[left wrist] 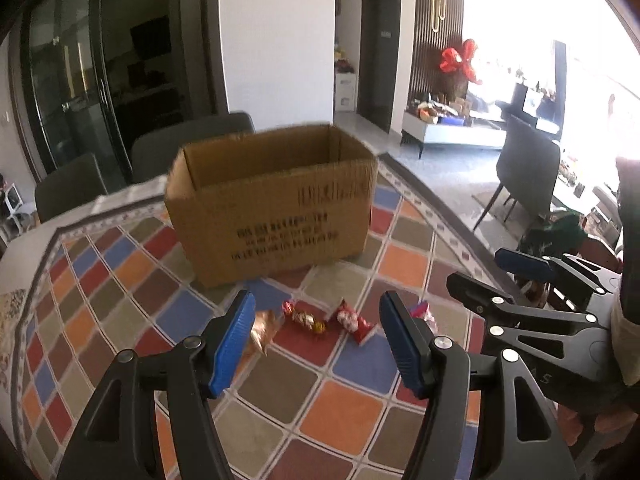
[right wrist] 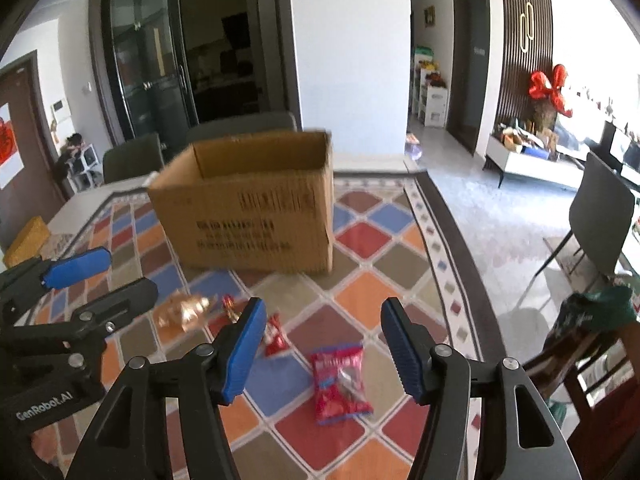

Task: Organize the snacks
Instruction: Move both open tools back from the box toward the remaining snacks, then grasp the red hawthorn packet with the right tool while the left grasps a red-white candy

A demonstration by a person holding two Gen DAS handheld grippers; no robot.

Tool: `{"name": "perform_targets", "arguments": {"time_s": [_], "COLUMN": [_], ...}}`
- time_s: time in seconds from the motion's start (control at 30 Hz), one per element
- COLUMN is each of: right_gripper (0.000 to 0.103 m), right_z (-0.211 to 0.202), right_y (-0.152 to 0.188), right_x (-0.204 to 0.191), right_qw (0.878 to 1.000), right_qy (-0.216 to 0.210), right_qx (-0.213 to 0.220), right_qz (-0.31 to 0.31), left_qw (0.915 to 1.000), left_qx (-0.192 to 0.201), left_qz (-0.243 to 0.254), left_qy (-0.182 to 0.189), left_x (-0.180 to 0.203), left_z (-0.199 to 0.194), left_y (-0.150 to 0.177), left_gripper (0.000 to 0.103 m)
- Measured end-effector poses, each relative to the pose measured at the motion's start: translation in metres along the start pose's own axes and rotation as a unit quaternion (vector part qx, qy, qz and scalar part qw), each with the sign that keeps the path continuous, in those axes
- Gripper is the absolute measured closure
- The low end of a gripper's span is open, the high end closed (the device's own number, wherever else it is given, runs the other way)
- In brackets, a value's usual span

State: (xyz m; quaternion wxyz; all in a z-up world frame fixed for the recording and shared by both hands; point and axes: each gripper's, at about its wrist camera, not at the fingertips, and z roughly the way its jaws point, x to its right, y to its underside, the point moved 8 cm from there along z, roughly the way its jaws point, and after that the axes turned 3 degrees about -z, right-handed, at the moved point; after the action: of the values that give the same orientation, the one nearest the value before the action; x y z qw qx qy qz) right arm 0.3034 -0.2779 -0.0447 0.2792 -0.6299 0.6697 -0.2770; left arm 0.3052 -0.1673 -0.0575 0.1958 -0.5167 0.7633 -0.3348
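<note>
An open cardboard box (left wrist: 272, 204) stands on the patterned tablecloth; it also shows in the right wrist view (right wrist: 248, 204). Before it lie a gold-wrapped snack (left wrist: 264, 330), a red-gold candy (left wrist: 306, 318) and a red-white candy (left wrist: 354, 320). A red snack packet (right wrist: 342, 382) lies nearer, with the gold snack (right wrist: 184, 312) and a small red candy (right wrist: 274, 336) to its left. My left gripper (left wrist: 316, 340) is open and empty above the candies. My right gripper (right wrist: 322, 348) is open and empty above the red packet.
The table edge (right wrist: 452, 216) runs along the right, with floor beyond. Grey chairs (left wrist: 192, 144) stand behind the box and one chair (right wrist: 600, 216) stands at the right. A yellow object (right wrist: 26, 240) lies at the table's far left.
</note>
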Motion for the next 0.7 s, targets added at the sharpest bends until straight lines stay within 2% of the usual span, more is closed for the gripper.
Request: {"name": "perform_targets", "arguments": {"time_s": [0.37,0.7], "right_gripper": [0.042,0.042], "right_z": [0.051,0.091], "right_y": [0.065,0.089], "right_x": [0.005,0.007], "right_qw": [0.996,0.990], "right_qy": [-0.001,-0.002], "right_qx": [-0.088,-0.141], "right_qz": [0.001,-0.004], "left_qw": [0.9986,0.9968], "left_qx": [-0.052,-0.080], "left_qz": [0.003,-0.004], "left_qy": [0.007,0.008], "left_x": [0.003,-0.003], "left_z": [0.049,0.082], "left_y": [0.044,0.060], "left_gripper": [0.039,0.039]}}
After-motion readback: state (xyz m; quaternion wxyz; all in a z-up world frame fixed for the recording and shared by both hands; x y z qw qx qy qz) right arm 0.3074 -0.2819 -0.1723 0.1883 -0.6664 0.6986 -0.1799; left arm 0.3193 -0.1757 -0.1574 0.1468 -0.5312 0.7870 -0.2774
